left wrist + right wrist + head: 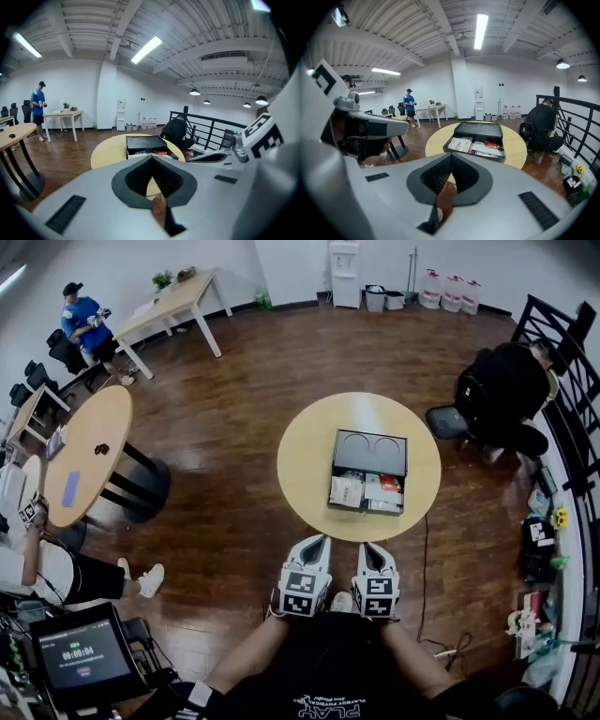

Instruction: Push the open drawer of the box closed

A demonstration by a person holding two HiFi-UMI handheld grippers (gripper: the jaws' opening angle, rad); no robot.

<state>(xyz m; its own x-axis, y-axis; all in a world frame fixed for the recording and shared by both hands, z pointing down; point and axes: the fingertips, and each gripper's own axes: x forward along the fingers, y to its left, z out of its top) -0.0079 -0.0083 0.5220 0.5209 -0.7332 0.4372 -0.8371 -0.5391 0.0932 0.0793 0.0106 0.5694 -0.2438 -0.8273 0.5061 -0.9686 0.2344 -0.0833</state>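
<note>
Centrally, rectangular black box (pixel 369 454) on round table (pixel 309 460)

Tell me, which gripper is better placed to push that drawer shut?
Probably the right gripper. Both are shut and short of the table, but the right one faces the drawer straight on; the left gripper sits off to its side.

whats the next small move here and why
Probably ease the right gripper forward to the drawer front. The drawer stands pulled out of the box toward the person; that gripper and the left gripper, both shut and empty, hang short of the table.
</note>
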